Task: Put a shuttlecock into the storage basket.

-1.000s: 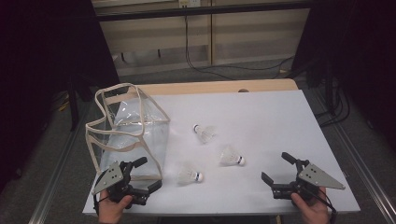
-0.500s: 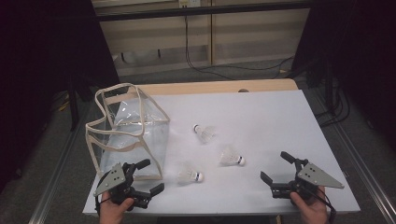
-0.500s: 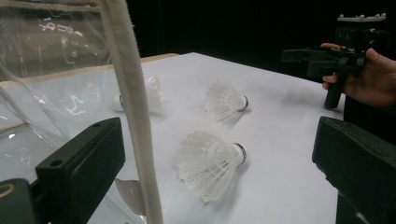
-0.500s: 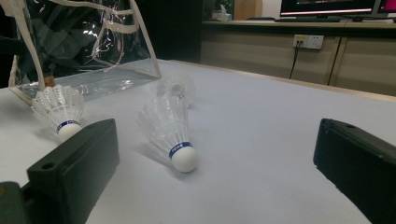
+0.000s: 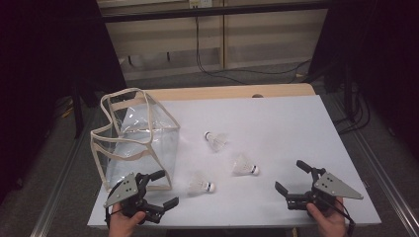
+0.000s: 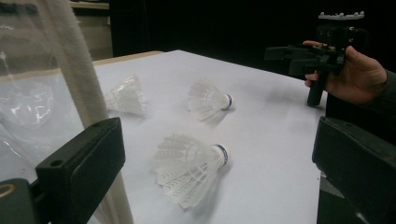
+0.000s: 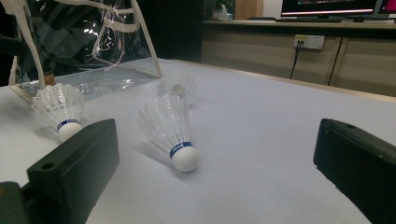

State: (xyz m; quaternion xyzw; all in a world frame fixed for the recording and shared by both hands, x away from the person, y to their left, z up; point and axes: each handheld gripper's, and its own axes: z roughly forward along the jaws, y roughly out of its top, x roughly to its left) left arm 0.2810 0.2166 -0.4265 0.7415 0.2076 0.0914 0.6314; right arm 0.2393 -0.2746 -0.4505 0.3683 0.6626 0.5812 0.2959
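Note:
Three white shuttlecocks lie on the white table: one at the middle, one to its right, one nearer the front. A clear bag with beige trim stands open at the left. My left gripper is open at the front left, beside the bag's front corner. It points at the nearest shuttlecock, with nothing between its jaws. My right gripper is open at the front right and faces the shuttlecock with the blue band, a short way off.
The table's front edge runs just under both hands. Its wooden far edge borders a dark floor with cables. Beyond the far end, a cabinet with a wall socket stands. Bare tabletop spreads right of the shuttlecocks.
My left gripper has shifted slightly to the right along the front edge. The right gripper, bag and shuttlecocks have stayed put.

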